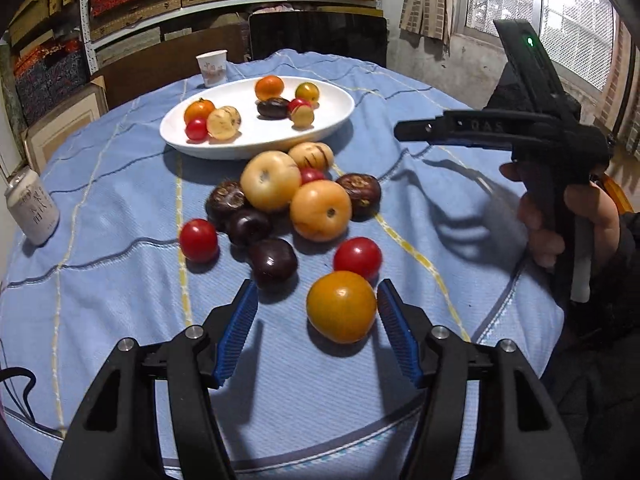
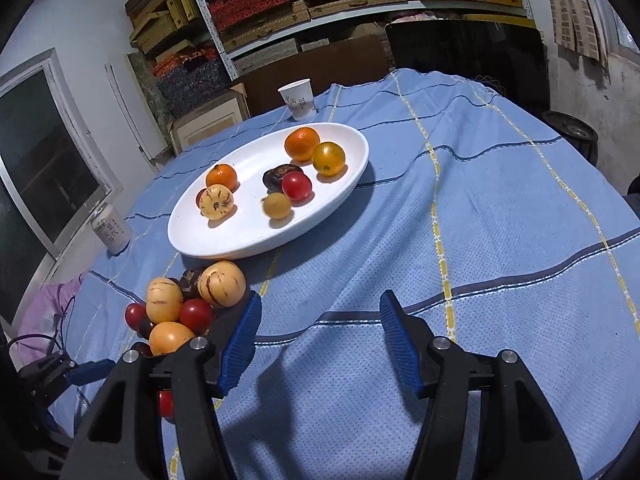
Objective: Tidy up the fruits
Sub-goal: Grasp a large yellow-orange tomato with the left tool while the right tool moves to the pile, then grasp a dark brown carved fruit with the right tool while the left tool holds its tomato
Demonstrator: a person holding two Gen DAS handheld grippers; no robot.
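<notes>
Daylight enters from the meshed window [image 1: 568,20] at upper right of the left wrist view, bright and nearly blown out; the room behind stays dim. Fruits and the white oval plate [image 1: 180,136] throw soft dark shadows toward the camera on the blue cloth [image 2: 520,240], and small glints sit on the orange tomato [image 1: 341,306]. Both fisheye views bow straight lines, darken to black corners, and stay sharp centrally.

plate [image 1: 172,136]: glossy white glaze | tablecloth [image 1: 440,208]: matt woven cloth | tomato [image 1: 341,306]: shiny
</notes>
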